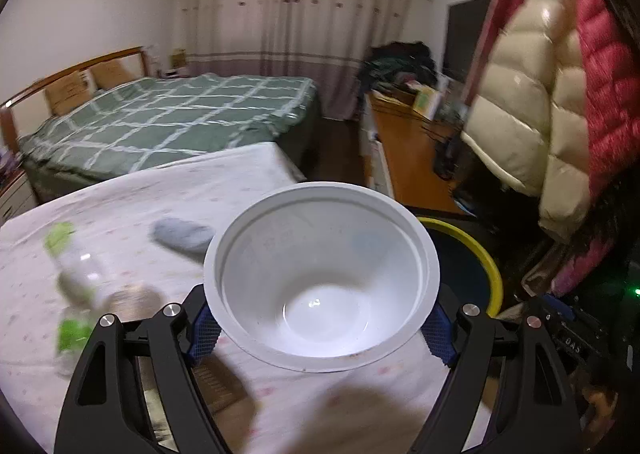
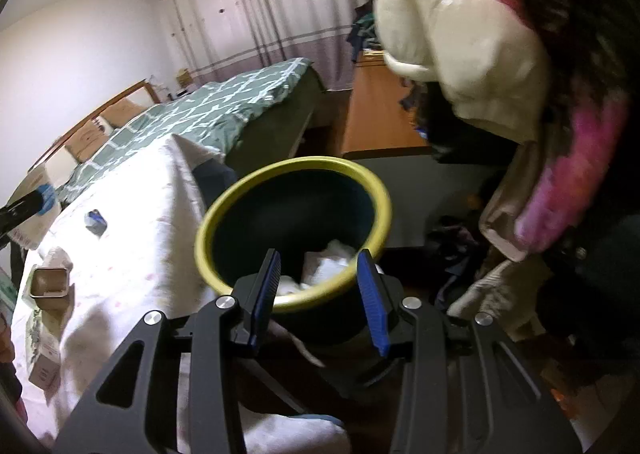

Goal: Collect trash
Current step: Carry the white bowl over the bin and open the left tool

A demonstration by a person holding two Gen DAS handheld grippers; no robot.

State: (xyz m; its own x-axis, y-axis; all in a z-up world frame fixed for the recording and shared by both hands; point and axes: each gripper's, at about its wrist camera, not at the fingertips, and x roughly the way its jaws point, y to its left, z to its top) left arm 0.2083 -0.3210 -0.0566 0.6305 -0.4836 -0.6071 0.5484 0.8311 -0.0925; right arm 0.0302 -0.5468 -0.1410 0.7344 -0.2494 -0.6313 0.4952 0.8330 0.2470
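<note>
Closest in, the left gripper (image 1: 320,328) has its blue pads clamped on either side of a white plastic bowl (image 1: 320,278), jaws spread wide around it, the bowl empty and tipped toward us above the cloth-covered table (image 1: 160,198). The right gripper (image 2: 318,294) hangs with its jaws partly apart and nothing between them, poised right over the bin (image 2: 296,178). Just past the bowl's right edge sits that yellow-rimmed bin, beside the table, with white crumpled rubbish already inside. So this looks like the carry step: bowl in hand, heading for the bin. Next move, I'd say, calls for bringing the bowl over the rim and letting go. Still on the table: 1 clear bottle (image 1: 76,278) and a grey pouch (image 1: 182,234). Beyond, a green checked bed (image 1: 168,114).
</note>
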